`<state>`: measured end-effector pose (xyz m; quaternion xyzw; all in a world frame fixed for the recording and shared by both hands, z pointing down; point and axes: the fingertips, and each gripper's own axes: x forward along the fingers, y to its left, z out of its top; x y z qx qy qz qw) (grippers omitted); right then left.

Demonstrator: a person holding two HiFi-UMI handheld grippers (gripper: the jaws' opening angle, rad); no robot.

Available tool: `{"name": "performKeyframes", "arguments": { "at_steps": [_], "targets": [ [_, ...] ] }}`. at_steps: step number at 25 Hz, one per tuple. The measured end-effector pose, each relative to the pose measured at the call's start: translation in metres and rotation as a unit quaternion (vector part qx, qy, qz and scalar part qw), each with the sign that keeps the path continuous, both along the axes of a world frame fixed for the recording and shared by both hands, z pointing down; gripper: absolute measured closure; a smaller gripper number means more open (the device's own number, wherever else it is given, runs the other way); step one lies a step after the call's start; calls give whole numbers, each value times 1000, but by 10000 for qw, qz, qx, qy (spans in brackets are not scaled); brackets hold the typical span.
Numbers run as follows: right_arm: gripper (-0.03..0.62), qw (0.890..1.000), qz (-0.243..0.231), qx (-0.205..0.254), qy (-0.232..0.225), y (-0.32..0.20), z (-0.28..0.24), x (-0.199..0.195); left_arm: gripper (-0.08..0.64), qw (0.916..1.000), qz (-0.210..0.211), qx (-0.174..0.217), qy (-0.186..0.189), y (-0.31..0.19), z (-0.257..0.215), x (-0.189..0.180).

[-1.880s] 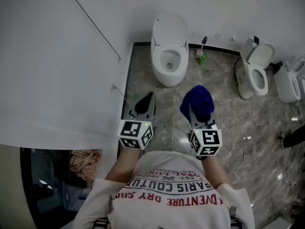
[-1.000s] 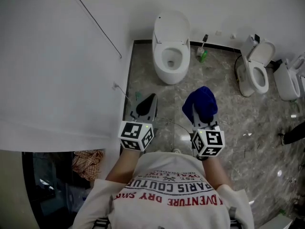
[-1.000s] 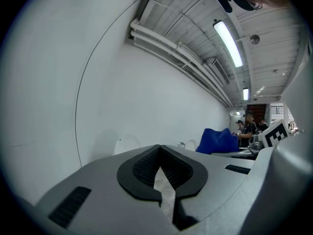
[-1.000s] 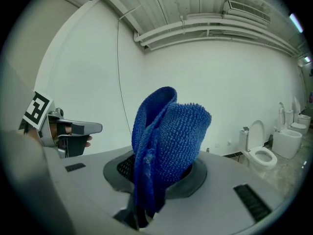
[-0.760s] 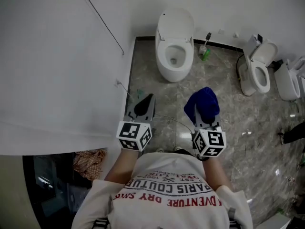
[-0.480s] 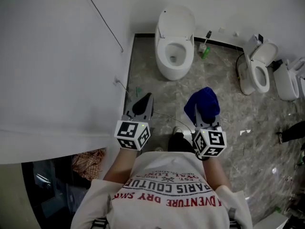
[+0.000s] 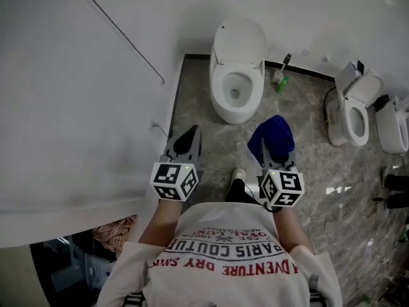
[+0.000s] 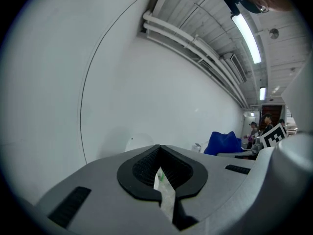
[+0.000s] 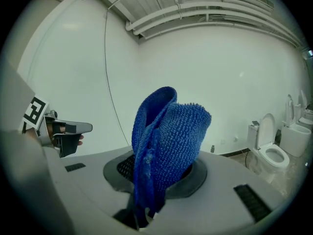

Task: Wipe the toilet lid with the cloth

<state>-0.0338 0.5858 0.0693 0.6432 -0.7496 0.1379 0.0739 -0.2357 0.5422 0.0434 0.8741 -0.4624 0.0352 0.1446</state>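
A white toilet (image 7: 235, 88) stands against the back wall with its lid (image 7: 241, 37) raised and the bowl open. My right gripper (image 7: 275, 151) is shut on a blue cloth (image 7: 273, 138), held in the air well short of the toilet, to its front right. In the right gripper view the cloth (image 9: 166, 136) stands bunched up out of the right gripper (image 9: 159, 182). My left gripper (image 7: 186, 139) hangs level with it on the left, jaws together and empty. In the left gripper view the left gripper (image 8: 159, 155) points at the white wall.
A white partition wall (image 7: 77, 94) runs along the left. A second toilet (image 7: 356, 107) and a third (image 7: 395, 123) stand at the right; one toilet (image 9: 270, 148) shows in the right gripper view. A green bottle and brush (image 7: 281, 78) sit by the back wall. The person's foot (image 7: 237, 174) is on the marble floor.
The person has stepped toward the toilet, which now sits nearer in the head view; a leg and foot have appeared between the grippers. Both grippers keep their pose, cloth still held.
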Motion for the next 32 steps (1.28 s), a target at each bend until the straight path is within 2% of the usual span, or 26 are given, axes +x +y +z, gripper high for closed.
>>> {"name": "performKeyframes", "arguments": {
  "at_steps": [4, 9, 14, 21, 27, 32],
  "targets": [
    [499, 9998, -185, -23, 5, -63, -5, 50, 554, 9998, -183, 71, -60, -61, -10, 45],
    [499, 9992, -345, -96, 162, -127, -2, 103, 554, 9993, -347, -99, -85, -118, -1, 95],
    [499, 9991, -314, -300, 29, -181, 18, 133, 554, 9987, -364, -321, -167, -158, 17, 117],
    [499, 9981, -363, -478, -100, -259, 34, 141, 554, 9991, -295, -289, -71, -243, 23, 130],
    [499, 9980, -245, -577, 7, -364, 48, 130, 554, 9994, 27, -334, 70, -367, 37, 138],
    [499, 9981, -136, -591, 116, -445, 68, 108, 554, 9987, 238, -420, 138, -461, 62, 128]
  ]
}}
